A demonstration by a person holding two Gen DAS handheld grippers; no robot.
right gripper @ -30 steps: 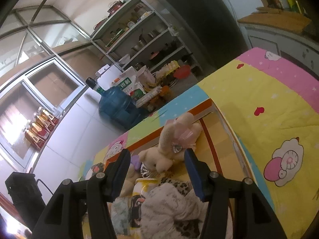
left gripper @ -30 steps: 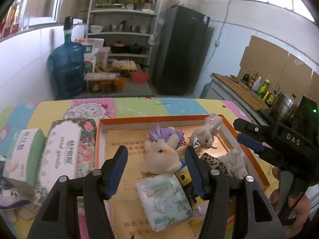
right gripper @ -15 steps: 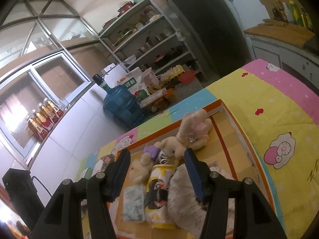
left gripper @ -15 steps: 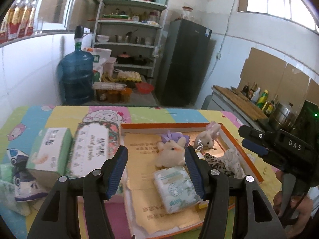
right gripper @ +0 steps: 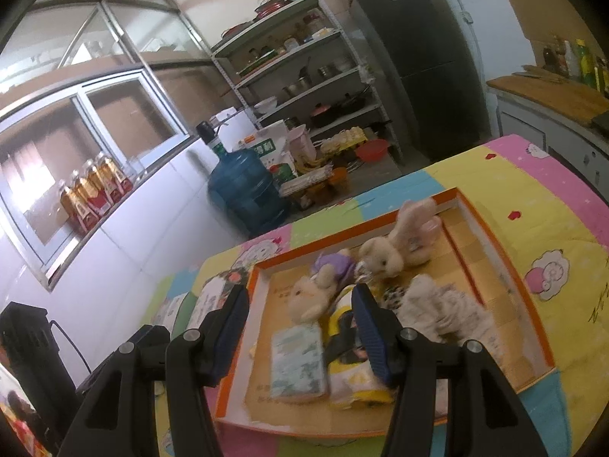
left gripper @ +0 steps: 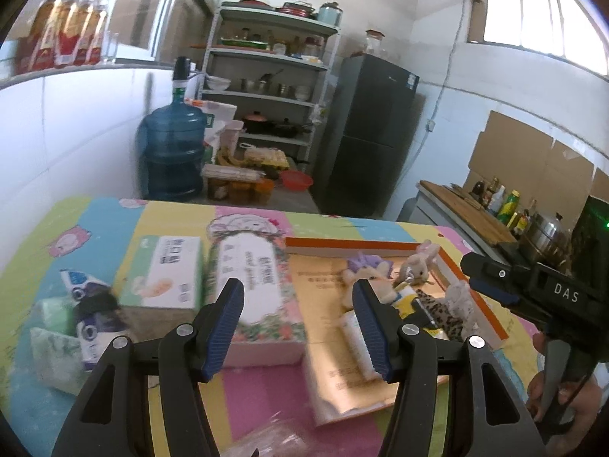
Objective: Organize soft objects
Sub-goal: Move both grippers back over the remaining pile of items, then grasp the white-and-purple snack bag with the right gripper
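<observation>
Our left gripper [left gripper: 298, 323] and right gripper [right gripper: 300, 323] both hang above the table with fingers spread apart, gripping nothing.

In our right view the orange tray [right gripper: 506, 266] fills the lower centre, holding two toy rabbits [right gripper: 384, 255], a tissue pack [right gripper: 298, 360] and a fluffy cloth [right gripper: 437, 301]. In our left view a flowered tissue box [left gripper: 259, 285] and a green one [left gripper: 167, 278] sit left of the tray [left gripper: 361, 245].
</observation>
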